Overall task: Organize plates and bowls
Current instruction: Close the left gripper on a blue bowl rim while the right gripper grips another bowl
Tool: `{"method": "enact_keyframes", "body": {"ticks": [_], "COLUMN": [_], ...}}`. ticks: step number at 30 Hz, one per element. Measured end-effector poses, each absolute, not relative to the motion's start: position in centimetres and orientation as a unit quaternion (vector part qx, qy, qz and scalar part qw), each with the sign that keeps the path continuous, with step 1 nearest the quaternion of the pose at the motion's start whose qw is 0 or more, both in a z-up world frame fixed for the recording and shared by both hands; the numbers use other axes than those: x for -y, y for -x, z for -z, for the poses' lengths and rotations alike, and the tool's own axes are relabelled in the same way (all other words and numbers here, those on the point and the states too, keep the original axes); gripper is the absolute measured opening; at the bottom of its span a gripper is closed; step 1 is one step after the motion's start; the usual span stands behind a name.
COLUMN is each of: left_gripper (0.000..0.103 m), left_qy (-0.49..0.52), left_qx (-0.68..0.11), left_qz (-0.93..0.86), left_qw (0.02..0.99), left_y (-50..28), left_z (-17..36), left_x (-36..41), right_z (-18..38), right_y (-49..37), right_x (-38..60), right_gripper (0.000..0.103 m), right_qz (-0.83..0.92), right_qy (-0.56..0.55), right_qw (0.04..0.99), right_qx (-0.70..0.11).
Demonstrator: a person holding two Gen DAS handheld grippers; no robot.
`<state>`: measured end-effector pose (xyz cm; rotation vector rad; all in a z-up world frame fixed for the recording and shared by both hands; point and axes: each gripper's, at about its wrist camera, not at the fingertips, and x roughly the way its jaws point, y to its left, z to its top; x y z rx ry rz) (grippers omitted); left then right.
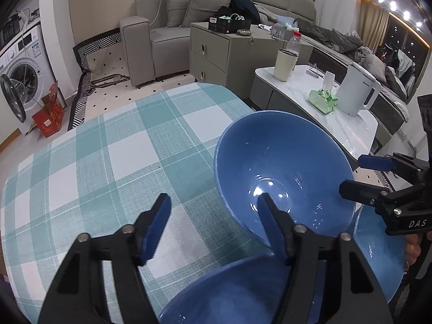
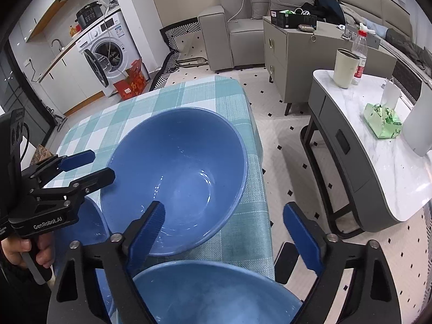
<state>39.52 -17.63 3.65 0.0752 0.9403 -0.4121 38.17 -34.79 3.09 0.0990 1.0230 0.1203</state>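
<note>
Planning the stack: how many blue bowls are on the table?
3. The middle bowl sits between both tongs; a second bowl lies beneath the left tongs; a third bowl beneath the right tongs. Others may be hidden off-frame.

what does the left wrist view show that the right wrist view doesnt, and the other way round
Only the left wrist view: the white kettle's handle and the ceiling lights.

Only the right wrist view: the black cooker on the counter, the sink tap, and the hand holding the left gripper.

Both share the tilted blue bowl on the checked tablecloth, more blue dishes near the cameras, the washing machine, sofa, cream cup and green tissue pack.
</note>
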Motion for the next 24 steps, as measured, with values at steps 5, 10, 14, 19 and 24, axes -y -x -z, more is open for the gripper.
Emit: {"method": "enact_keyframes", "body": {"ticks": [5, 10, 14, 19, 24], "left_gripper": [0.046, 0.036, 0.031, 0.023, 0.018], "left_qy": [-0.033, -0.03, -0.03, -0.034, -0.042], "left_qx": [-0.456, -0.458, -0.458, -0.457, -0.454], "left_qz": [0.205, 0.21, 0.211, 0.217, 0.219], "left_qw": [0.865, 0.863, 0.863, 0.862, 0.863], "left_y": [-39.9, -40.0, -40.0, -40.0, -39.8], "left_z": [-3.0, -2.8, -2.8, -2.7, -2.7], "left_x": [18.1, 18.2, 18.2, 18.4, 18.8], "right_z": [-2.5, -2.0, -2.0, -1.8, -1.7], "right_y": [-38.5, -38.6, -38.6, -38.6, -38.5], "right_x": [34.5, 34.2, 34.2, 34.1, 33.9], "right_gripper": [0.078, 0.061, 0.051, 0.038, 0.026], "right_qz": [-0.064, -0.071, -0.069, -0.065, -0.064], "right_qy": [-0.046, -0.044, -0.04, -0.035, -0.028], "right_qw": [0.864, 0.863, 0.865, 0.865, 0.868], "right_qx": [-0.497, -0.499, -0.495, -0.496, -0.492]}}
